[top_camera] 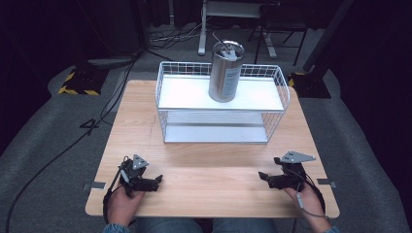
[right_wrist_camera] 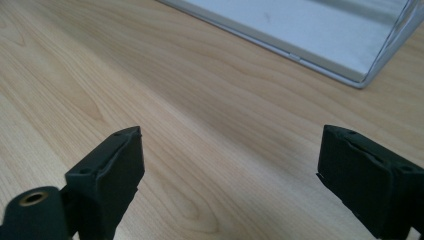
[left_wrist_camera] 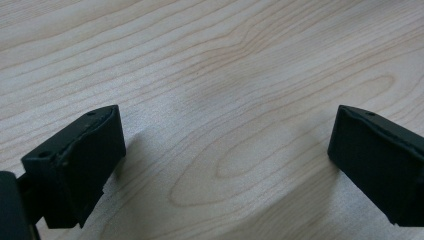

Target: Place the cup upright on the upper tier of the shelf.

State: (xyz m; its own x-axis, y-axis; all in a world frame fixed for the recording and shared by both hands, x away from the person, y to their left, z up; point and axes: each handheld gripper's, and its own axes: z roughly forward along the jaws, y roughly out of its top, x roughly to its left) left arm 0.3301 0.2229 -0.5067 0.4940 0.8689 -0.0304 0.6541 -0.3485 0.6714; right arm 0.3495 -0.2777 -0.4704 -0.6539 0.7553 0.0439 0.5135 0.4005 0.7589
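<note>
Both grippers rest low on the worktop (top_camera: 209,184), left gripper (top_camera: 156,182) and right gripper (top_camera: 263,176) with fingers released, grasping nothing; metal canister (top_camera: 225,72) stands on the wire rack (top_camera: 167,104), well apart; a careless reach could topple it.

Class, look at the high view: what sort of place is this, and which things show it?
Probably a lab or recording studio, not a home: a bare wooden table on grey carpet, hazard-striped stand bases, loose floor cables, dark surroundings.
</note>
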